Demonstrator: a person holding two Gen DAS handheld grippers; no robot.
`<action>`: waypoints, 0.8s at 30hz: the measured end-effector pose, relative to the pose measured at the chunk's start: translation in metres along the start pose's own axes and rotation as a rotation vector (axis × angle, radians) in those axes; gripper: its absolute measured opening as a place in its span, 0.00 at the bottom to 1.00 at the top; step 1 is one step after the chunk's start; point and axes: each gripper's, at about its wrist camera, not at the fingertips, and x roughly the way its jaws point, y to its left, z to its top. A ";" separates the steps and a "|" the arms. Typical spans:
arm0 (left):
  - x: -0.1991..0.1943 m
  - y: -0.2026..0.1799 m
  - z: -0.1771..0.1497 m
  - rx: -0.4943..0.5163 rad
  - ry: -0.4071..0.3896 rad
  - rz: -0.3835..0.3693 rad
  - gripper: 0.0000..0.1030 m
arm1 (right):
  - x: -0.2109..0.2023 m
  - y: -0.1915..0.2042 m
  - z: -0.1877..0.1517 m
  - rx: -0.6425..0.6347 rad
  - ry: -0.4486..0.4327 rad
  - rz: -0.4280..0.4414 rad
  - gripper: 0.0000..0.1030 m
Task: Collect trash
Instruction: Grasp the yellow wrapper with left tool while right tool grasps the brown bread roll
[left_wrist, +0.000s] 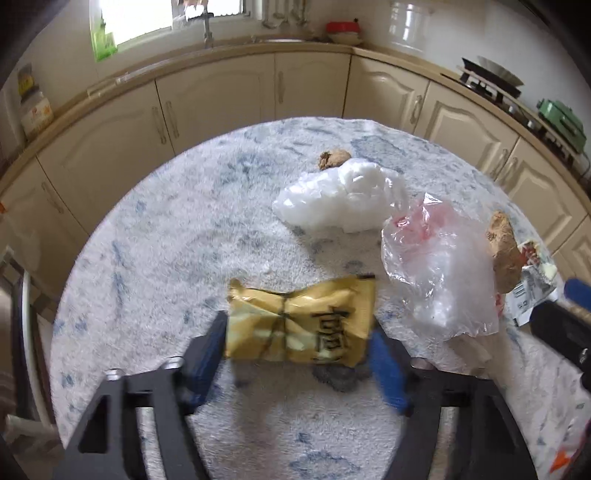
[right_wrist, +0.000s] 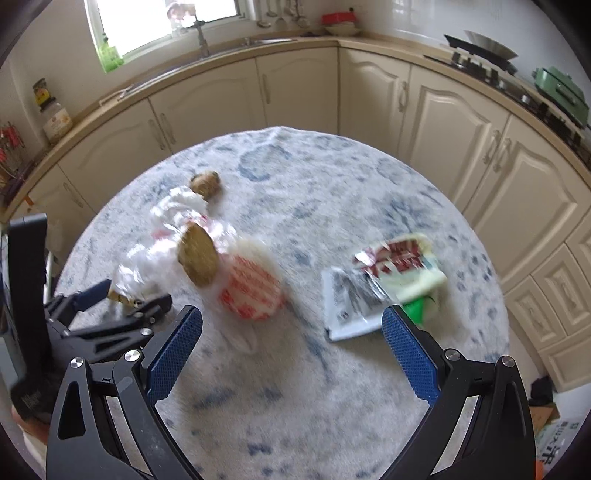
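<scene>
Wrapper (left_wrist: 299, 321) on table (left_wrist: 166, 258), bags (left_wrist: 436, 266) right.

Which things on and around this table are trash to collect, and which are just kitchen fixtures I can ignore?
Trash for the job:
- yellow wrapper, between the left gripper fingers
- white plastic bag
- clear plastic bag
- red and white packet, ahead of the open right gripper
- brown lumps

Just lying about:
- green pot
- jar
- red-lidded bowl
</scene>
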 end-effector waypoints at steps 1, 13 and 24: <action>0.002 0.001 0.000 -0.002 -0.004 -0.012 0.62 | 0.001 0.004 0.004 -0.011 -0.012 0.007 0.96; -0.014 0.014 -0.011 -0.034 -0.009 -0.081 0.61 | 0.030 0.039 0.017 -0.104 0.008 0.058 0.41; -0.042 0.012 -0.023 -0.024 -0.038 -0.080 0.60 | 0.009 0.032 0.011 -0.078 -0.015 0.074 0.25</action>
